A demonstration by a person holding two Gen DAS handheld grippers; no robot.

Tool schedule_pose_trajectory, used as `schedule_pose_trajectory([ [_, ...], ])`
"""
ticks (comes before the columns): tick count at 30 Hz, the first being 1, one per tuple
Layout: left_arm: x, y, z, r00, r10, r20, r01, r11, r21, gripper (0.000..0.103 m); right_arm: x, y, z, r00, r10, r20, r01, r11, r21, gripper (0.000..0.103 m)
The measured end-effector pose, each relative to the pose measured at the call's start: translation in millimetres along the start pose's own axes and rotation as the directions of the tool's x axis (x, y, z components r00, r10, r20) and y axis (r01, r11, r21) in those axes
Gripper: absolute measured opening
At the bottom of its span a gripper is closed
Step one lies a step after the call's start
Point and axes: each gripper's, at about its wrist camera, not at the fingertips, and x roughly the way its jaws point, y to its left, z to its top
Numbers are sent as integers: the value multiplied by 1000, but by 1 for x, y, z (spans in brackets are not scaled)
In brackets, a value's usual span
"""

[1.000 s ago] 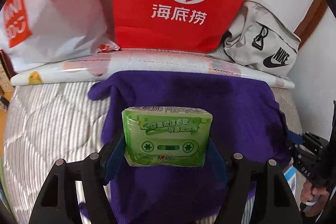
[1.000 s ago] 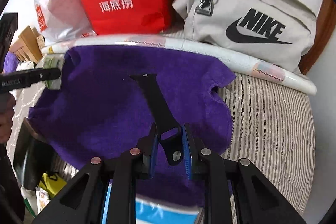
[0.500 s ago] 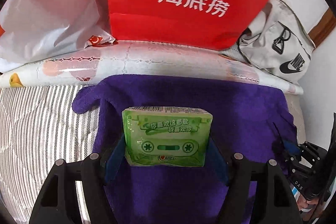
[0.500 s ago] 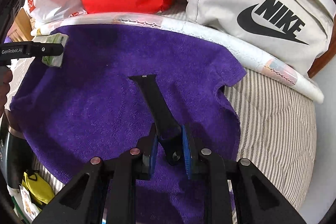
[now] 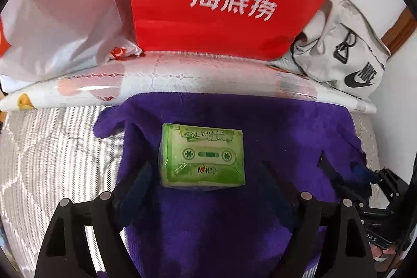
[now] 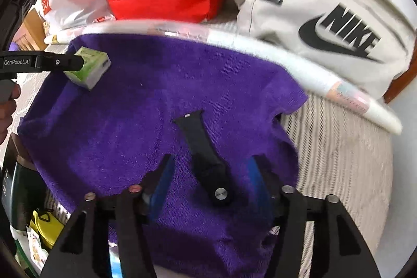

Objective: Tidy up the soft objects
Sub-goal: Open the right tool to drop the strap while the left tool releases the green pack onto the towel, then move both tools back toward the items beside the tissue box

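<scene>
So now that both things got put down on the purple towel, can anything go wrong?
Maybe. The left gripper and right gripper have just been opening, yet the green tissue pack and the black watch strap lie between the fingers, so pulling away carelessly could drag them. The strap lies near the purple towel's edge, so a nudge might push it off.

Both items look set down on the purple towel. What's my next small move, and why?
Probably lift both grippers straight up. Both jaws have just been opening: the green tissue pack and black strap lie free on the purple towel, between parted pads.
</scene>
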Motion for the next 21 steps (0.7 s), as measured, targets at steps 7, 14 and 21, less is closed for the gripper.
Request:
schedule_pose_trajectory([
  [7, -58, -3, -29, 991, -21, 132, 17, 999, 27, 82, -44, 10, -10, 996, -60, 67, 59, 998, 17, 74],
  [14, -107, 2, -82, 988, -47, 150, 48, 999, -4, 82, -98, 13, -37, 989, 20, 149, -31, 997, 73, 75],
  [21, -148, 0, -150, 986, -51, 160, 48, 999, 22, 82, -149, 35, -89, 960, -23, 278, 6, 998, 64, 75],
])
